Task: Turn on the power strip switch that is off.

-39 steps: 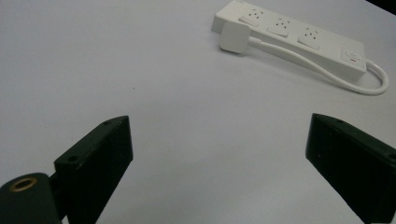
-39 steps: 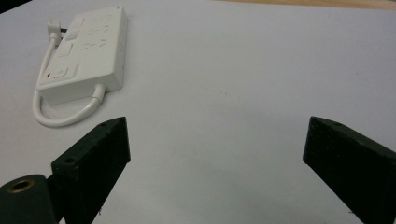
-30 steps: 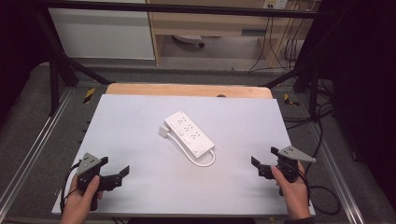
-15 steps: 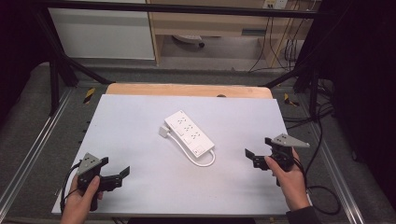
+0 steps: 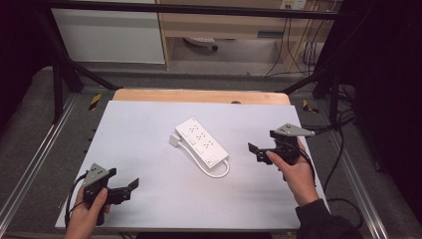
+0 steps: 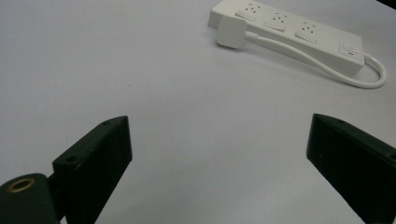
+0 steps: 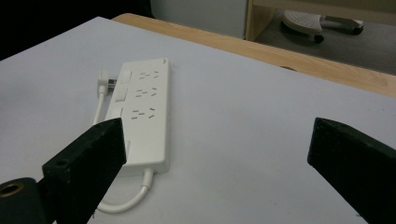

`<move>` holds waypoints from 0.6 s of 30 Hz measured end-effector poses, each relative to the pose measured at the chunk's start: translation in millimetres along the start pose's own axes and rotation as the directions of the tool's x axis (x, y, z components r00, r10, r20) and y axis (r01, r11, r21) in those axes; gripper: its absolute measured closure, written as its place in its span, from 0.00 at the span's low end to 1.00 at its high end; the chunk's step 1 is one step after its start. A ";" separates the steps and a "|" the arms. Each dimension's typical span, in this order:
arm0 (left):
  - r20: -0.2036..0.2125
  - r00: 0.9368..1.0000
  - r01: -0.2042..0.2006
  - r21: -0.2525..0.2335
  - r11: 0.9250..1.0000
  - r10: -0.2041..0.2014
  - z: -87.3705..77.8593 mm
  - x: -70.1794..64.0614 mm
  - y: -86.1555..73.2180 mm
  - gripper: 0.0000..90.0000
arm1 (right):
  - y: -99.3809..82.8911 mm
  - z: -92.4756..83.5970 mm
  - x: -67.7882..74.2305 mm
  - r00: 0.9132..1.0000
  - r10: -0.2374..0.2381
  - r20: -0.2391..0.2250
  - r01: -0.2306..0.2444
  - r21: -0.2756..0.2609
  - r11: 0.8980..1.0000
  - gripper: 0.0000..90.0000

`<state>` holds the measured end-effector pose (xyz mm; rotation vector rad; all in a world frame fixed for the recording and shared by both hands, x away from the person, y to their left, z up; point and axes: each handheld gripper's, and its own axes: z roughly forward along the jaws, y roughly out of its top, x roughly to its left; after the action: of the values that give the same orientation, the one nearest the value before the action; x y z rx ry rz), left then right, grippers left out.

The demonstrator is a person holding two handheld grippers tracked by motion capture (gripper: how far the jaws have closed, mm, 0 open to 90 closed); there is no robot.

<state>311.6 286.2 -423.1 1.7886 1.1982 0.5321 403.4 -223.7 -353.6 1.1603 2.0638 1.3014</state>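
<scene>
White power strip (image 5: 201, 145) mid-table, between both gaping hand-held grippers

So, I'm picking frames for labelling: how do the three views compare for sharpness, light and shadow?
High view: even light on the power strip, dark surroundings, faint shadows. Left gripper view: strip sharp, near jaws soft, table slightly washed out. Right gripper view: socket holes legible, jaws blurred, left corner black.

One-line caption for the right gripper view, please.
Open hand-held gripper facing a white power strip with its plug lying on the table.
</scene>
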 end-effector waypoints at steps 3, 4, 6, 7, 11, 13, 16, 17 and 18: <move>0.000 1.000 -0.003 0.003 1.000 0.003 0.0 0.0 0.0 0.08 | 6.7 2.7 2.9 1.000 0.010 -0.002 -0.010 -0.020 1.000 0.06; 0.001 1.000 -0.001 0.003 1.000 0.001 0.2 -0.1 -0.2 0.08 | 8.4 2.9 3.1 1.000 0.013 -0.001 -0.013 -0.021 1.000 0.06; 0.002 1.000 -0.002 0.006 1.000 0.002 0.1 -0.1 -0.3 0.08 | 10.0 3.6 3.4 1.000 0.020 -0.001 -0.020 -0.026 0.999 0.06; 0.001 1.000 -0.004 0.007 1.000 0.004 0.2 -0.1 -0.4 0.08 | 12.8 4.4 3.5 1.000 0.022 -0.004 -0.022 -0.027 0.999 0.05; -0.001 1.000 -0.008 0.006 1.000 0.008 0.5 0.0 -0.3 0.08 | 17.3 4.6 3.9 1.000 0.017 -0.006 -0.017 -0.029 0.999 0.04; -0.001 1.000 -0.009 0.006 1.000 0.009 0.5 -0.1 -0.3 0.08 | 19.5 4.5 4.5 1.000 0.016 -0.008 -0.016 -0.028 0.999 0.03; 0.000 1.000 -0.010 0.007 1.000 0.010 0.7 -0.3 -0.3 0.08 | 22.8 4.9 5.2 1.000 0.011 -0.014 -0.011 -0.024 1.000 0.03; 0.000 1.000 -0.011 0.009 1.000 0.011 0.7 -0.4 -0.3 0.08 | 23.7 5.2 5.3 1.000 0.009 -0.015 -0.009 -0.024 1.000 0.03; 0.001 1.000 -0.011 0.009 1.000 0.011 0.8 -0.5 -0.4 0.08 | 24.9 5.6 5.6 1.000 0.008 -0.016 -0.008 -0.023 1.000 0.03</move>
<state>311.7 285.5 -423.7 1.8037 1.1927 0.5329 414.8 -211.0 -333.7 1.1526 2.0524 1.3390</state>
